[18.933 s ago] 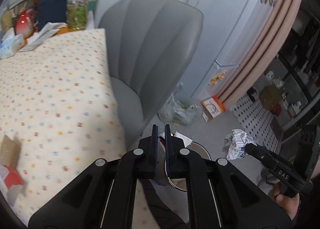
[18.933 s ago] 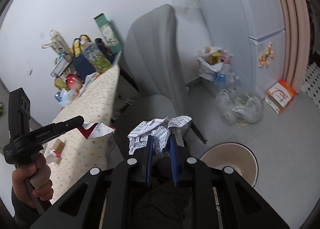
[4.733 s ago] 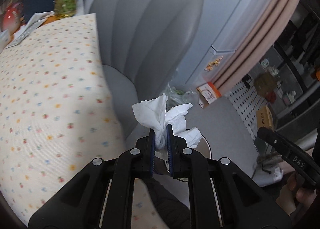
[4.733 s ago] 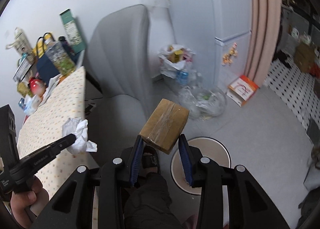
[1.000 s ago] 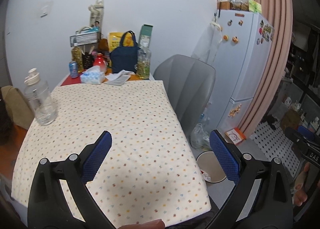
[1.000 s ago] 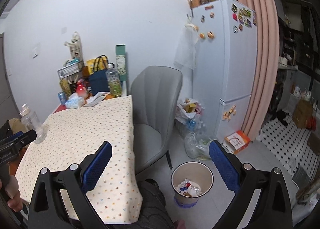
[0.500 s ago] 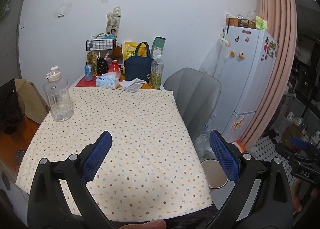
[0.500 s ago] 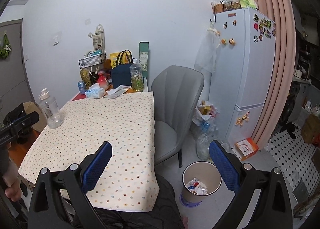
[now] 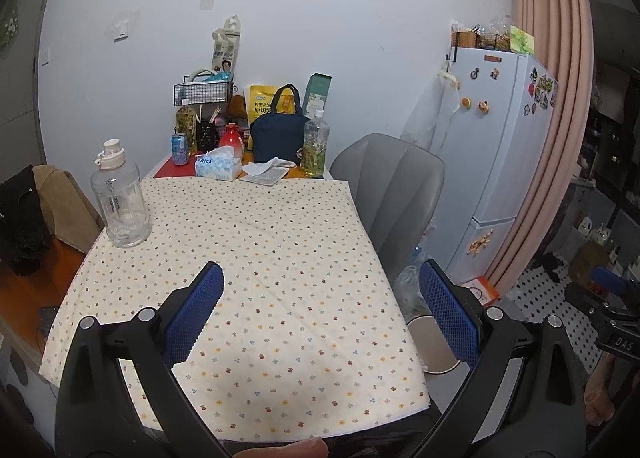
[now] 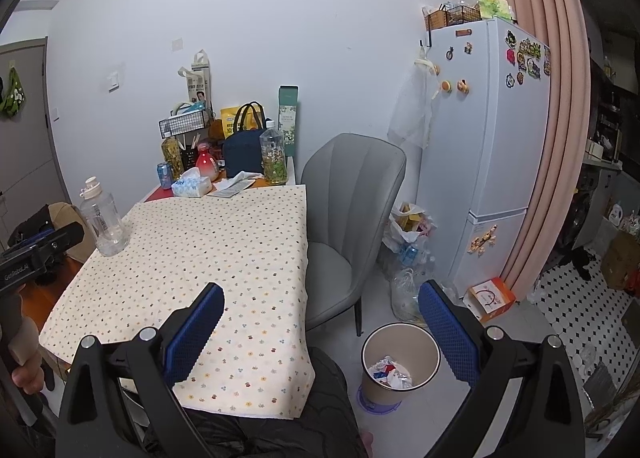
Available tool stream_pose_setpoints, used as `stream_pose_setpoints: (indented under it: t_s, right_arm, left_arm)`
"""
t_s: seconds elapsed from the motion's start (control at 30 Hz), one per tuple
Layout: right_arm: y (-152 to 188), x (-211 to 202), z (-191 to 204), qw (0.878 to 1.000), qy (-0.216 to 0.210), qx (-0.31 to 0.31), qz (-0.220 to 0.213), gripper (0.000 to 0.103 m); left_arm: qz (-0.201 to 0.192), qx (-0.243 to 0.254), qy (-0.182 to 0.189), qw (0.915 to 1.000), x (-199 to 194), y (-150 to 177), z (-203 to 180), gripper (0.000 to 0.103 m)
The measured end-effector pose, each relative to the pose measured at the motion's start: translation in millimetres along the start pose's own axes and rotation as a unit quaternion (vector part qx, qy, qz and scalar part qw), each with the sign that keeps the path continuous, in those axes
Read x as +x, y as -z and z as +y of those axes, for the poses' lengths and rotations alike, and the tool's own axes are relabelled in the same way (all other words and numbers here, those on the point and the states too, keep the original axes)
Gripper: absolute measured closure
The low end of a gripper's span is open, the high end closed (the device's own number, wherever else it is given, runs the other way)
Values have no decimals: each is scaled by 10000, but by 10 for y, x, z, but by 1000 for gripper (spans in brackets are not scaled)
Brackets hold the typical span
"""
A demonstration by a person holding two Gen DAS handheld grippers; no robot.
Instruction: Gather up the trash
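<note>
A beige trash bin stands on the floor right of the table, with crumpled paper and wrappers inside; its rim also shows in the left wrist view. My left gripper is wide open and empty, held above the near end of the table with the dotted cloth. My right gripper is wide open and empty, held high between the table edge and the bin. No loose trash shows on the cloth.
A clear water jug stands at the table's left edge. Bottles, a tissue box, a navy bag and papers crowd the far end. A grey chair is right of the table; plastic bags, an orange box and a white fridge are beyond.
Both grippers have drawn back and up from the bin, so more of the table and room shows. Both jaws stay wide open and empty.
</note>
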State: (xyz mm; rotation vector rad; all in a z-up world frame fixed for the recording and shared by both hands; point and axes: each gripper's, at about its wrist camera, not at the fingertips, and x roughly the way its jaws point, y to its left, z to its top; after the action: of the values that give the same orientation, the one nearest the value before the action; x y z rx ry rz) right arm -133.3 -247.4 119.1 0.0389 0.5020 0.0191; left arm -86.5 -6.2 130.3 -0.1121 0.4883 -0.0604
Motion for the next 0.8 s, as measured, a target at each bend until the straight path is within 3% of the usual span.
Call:
stream_pose_setpoints:
  t_s: [0.8]
  right_arm:
    - [12, -13, 14, 10000, 11, 43, 20, 8]
  left_arm:
    - [-90, -4, -77, 9999, -107, 1, 120, 6]
